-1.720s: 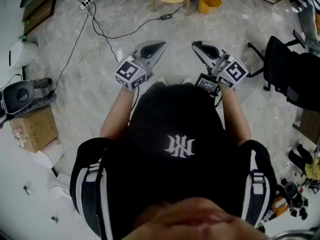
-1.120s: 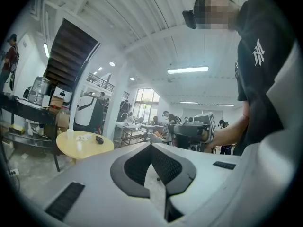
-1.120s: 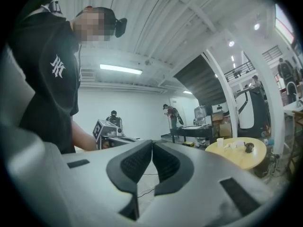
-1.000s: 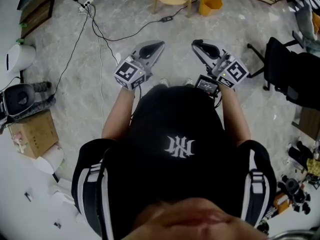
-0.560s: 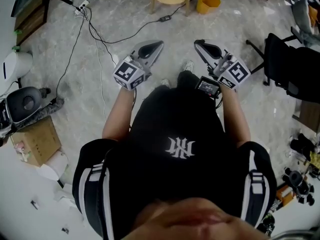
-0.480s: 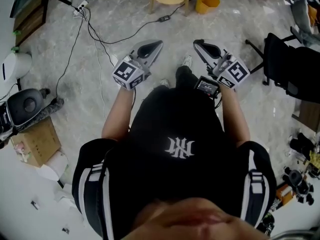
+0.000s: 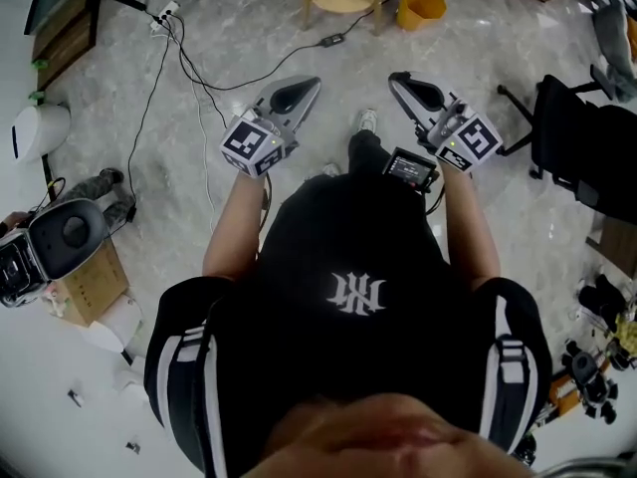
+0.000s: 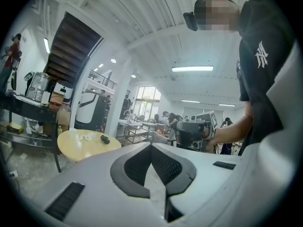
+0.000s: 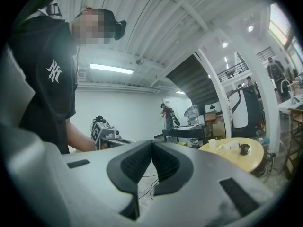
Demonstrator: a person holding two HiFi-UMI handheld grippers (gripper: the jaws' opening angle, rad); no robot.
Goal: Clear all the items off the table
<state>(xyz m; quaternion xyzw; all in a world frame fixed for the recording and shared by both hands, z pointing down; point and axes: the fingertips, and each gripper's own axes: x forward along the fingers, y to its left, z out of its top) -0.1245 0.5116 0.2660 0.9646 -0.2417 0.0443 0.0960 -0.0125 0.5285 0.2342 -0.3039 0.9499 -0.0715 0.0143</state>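
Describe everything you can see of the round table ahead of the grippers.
The round table has a pale yellow, wood-looking top on slim legs of the same colour. It stands upright on the marbled grey floor, with a yellow bucket beside it. On its top rest a small white cup, some crumpled white bits and a small dark object. The head view shows only its near edge.
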